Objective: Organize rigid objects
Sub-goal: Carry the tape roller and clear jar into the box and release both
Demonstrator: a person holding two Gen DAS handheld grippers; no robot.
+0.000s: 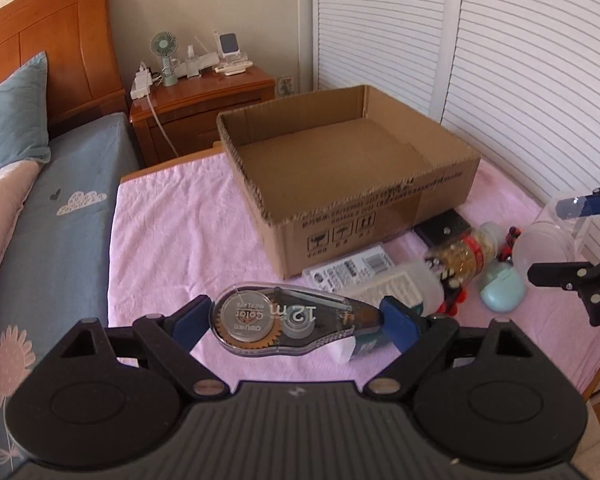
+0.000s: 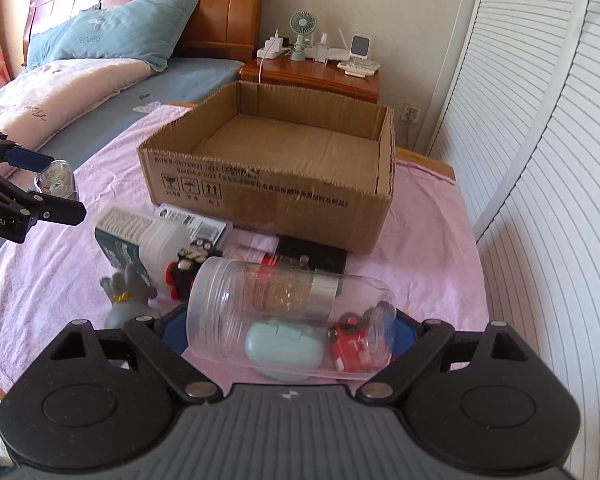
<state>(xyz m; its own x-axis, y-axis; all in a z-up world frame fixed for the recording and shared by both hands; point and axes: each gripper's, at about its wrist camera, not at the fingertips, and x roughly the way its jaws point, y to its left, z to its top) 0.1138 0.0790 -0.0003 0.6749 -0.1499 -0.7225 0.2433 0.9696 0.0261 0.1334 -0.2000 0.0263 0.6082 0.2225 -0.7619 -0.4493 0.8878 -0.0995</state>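
My left gripper (image 1: 296, 322) is shut on a clear correction tape dispenser (image 1: 284, 320) and holds it above the pink cloth (image 1: 180, 240), in front of the open cardboard box (image 1: 340, 168). It also shows in the right wrist view (image 2: 56, 182). My right gripper (image 2: 288, 328) is shut on a clear plastic jar (image 2: 228, 312) lying sideways, held above the pile of objects. In the left wrist view the jar (image 1: 548, 240) and right gripper (image 1: 572, 236) are at the right edge. The box (image 2: 268, 168) holds nothing that I can see.
On the cloth before the box lie a mint case (image 2: 284, 344), a red toy car (image 2: 356, 348), a grey elephant figure (image 2: 128, 296), a white container (image 2: 140, 236), a snack jar (image 1: 464, 252) and a black block (image 2: 320, 258). Bed left, nightstand (image 1: 204, 100) behind, shutter doors right.
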